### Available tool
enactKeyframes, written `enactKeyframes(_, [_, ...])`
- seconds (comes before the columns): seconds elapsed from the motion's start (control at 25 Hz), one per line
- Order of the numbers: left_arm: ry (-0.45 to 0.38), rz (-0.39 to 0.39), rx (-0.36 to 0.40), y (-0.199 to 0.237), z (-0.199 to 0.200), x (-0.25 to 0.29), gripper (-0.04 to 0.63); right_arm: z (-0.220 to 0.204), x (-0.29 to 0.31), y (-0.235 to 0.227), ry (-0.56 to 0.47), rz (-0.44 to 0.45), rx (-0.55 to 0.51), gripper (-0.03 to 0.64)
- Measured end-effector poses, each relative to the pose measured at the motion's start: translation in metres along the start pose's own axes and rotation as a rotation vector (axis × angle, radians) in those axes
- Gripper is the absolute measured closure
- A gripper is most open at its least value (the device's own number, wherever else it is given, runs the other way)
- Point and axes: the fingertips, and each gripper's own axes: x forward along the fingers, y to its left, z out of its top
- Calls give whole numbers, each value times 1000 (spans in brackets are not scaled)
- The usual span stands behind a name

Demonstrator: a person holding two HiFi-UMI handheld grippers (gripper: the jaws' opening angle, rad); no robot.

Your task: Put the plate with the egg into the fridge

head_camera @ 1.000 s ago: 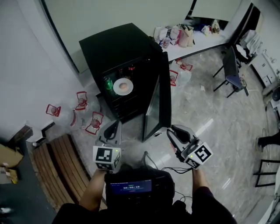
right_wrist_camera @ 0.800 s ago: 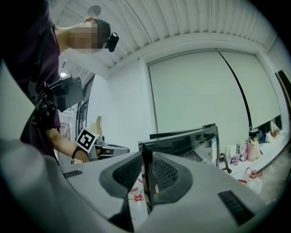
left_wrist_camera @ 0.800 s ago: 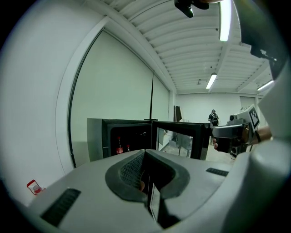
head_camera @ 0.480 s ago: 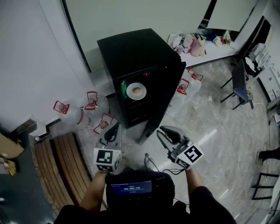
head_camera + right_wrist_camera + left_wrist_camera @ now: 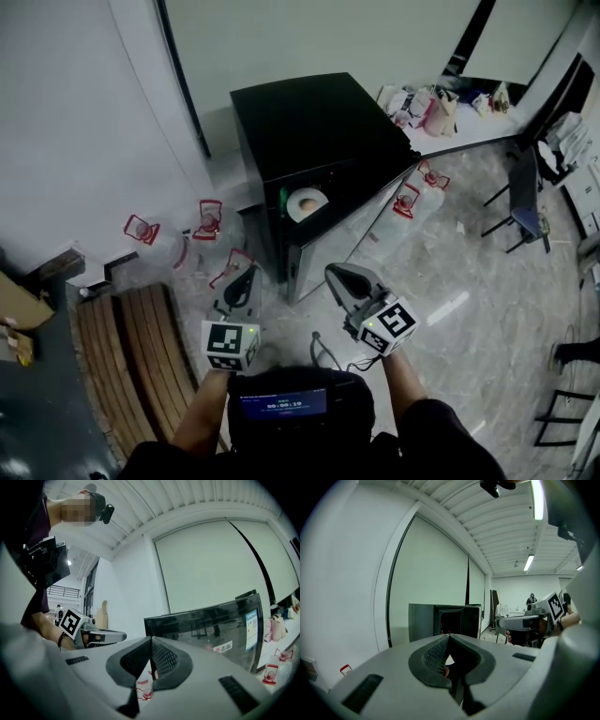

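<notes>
The fridge [image 5: 309,122], a black cabinet, stood against the wall with its door [image 5: 356,220] ajar. The plate [image 5: 321,198] lay on an upper shelf inside the fridge, visible over the top edge of the door, with the egg [image 5: 306,202] resting on it. A green bottle [image 5: 281,199] stood just beside the plate, on its left in the head view.

The left claw [image 5: 246,274] was held level in front of the fridge, well apart from the plate. In the left gripper view, the left claw [image 5: 449,637] had its jaws closed tip to tip with nothing between them, and pointed toward the fridge [image 5: 440,619].

The right claw [image 5: 332,274] was positioned near the free edge of the door. In the right gripper view, the right claw [image 5: 151,639] had its jaws together. They had just been closing, and no object was between them. The door [image 5: 211,625] filled the area just beyond the jaw tips. Whether the claw touched the door could not be determined.

Several water jugs [image 5: 208,219] with red handles stood on the floor [image 5: 441,281] on both sides of the fridge. A wooden bench [image 5: 127,352] lay to the left of the person.
</notes>
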Motion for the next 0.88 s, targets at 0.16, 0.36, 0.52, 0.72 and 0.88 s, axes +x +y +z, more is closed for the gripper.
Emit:
enactKeyframes(0.16, [1,3,-8,4,-1,7,588,-2,2,-7,-6,-25,13,609])
enactKeyframes(0.36, [4,-14,-11,-5,-2,16,588,-2,1,-13,-16,-49,29,611])
enactKeyframes(0.52, [12,-21,-15,-7,-6,19,588,-5,2,-12,-14,-57,39,611])
enactKeyframes(0.72, [16,-29,-20,-6,-9,20,588,-11,3,-9,-3,-71,57,611])
enactKeyframes(0.88, [3,-44,-20,-2,-5,17,588,-11,8,-2,-6,-78,70,611])
